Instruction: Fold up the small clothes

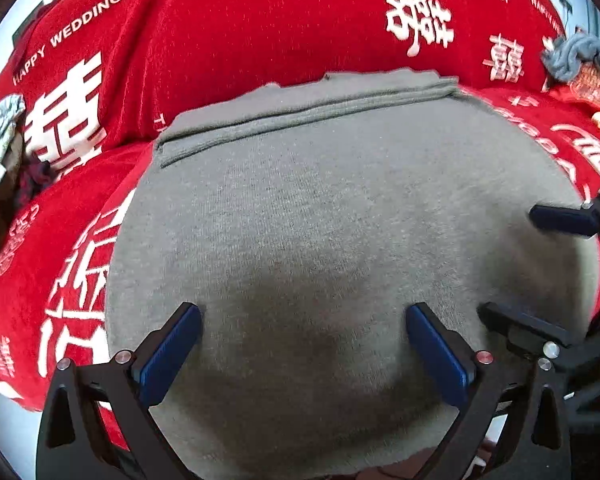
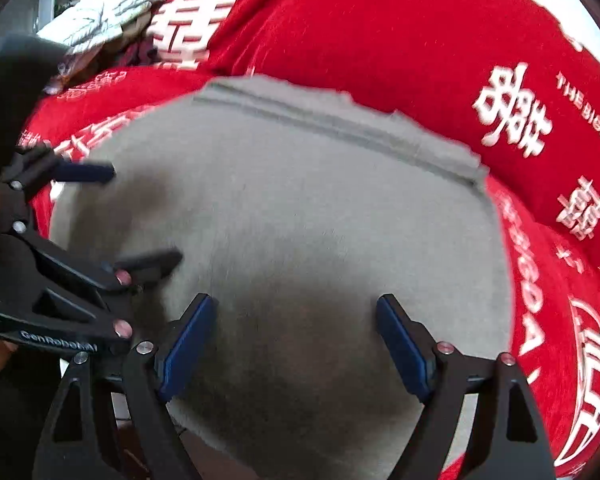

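One grey garment (image 1: 320, 208), knit, spread flat on the red cloth (image 1: 228, 40) with white wedding lettering; folded band along its far edge, long axis running left to right across both views

Two sets of tongs, both over the near half of the garment, side by side and close together: left gripper (image 1: 302, 320) toward the garment's left part, right gripper (image 2: 296, 316) toward its right part, each seen at the other camera's edge

Both standing wide apart, blue pads (image 1: 172, 352) clear of the knit, nothing between the jaws, nothing held

Near edge directly below the fingers, far band straight ahead; neither hand clearly nearer, so probably a two-handed pinch at the near edge

Elsewhere: one pale crumpled cloth (image 2: 108, 12) and one blue-grey bundle (image 1: 580, 56) at the sides, well apart from the garment
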A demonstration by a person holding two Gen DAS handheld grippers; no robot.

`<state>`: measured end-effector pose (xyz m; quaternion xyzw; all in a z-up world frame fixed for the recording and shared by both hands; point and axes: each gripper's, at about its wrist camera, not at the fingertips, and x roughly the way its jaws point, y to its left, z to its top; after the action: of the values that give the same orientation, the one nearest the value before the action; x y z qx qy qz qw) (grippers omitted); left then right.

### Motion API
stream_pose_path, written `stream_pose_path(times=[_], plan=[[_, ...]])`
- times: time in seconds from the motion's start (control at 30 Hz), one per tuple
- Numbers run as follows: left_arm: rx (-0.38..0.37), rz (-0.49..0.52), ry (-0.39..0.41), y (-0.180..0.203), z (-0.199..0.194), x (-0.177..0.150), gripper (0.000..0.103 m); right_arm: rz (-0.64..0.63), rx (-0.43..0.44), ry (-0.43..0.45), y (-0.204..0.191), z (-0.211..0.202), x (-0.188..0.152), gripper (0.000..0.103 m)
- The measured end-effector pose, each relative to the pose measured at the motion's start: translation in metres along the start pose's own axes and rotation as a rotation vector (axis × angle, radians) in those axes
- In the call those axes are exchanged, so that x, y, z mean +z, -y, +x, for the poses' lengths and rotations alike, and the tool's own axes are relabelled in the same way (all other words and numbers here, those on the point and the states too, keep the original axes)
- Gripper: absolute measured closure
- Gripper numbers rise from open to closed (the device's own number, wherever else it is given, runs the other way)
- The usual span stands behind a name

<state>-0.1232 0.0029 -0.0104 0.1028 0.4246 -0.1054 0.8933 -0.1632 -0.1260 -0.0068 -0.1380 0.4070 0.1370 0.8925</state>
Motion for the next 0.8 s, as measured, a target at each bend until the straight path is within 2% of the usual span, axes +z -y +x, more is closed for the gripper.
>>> stream_pose_path(times=[0.07,0.17,0.47,0.6,0.67,0.7,0.8], plan=[[-0.033,-0.039,-0.022,-0.008,0.001,-0.004,0.000,0.001,-0.019,0.024,0.002,-0.004,-0.010,0.017],[-0.024,-0.038,-0.023,-0.008,-0.001,-0.008,0.000,-0.013,-0.040,0.024,0.002,-0.009,-0.023,0.017],[-0.019,-0.067,-0.058,-0.019,-0.006,-0.020,0.000,0.041,-0.092,-0.040,0.024,-0.023,-0.044,0.017],[0.003,-0.181,-0.055,-0.045,-0.018,-0.024,0.000,0.128,-0.155,-0.071,0.042,-0.036,-0.049,0.017],[0.027,-0.287,-0.078,-0.068,-0.017,-0.030,0.000,0.212,-0.160,-0.063,0.057,-0.046,-0.053,0.017],[0.020,-0.335,-0.101,-0.078,-0.014,-0.033,0.000,0.290,-0.152,-0.071,0.070,-0.051,-0.058,0.017],[-0.061,-0.500,-0.194,-0.106,0.001,-0.049,0.000,0.438,-0.112,-0.106,0.091,-0.053,-0.070,0.017]])
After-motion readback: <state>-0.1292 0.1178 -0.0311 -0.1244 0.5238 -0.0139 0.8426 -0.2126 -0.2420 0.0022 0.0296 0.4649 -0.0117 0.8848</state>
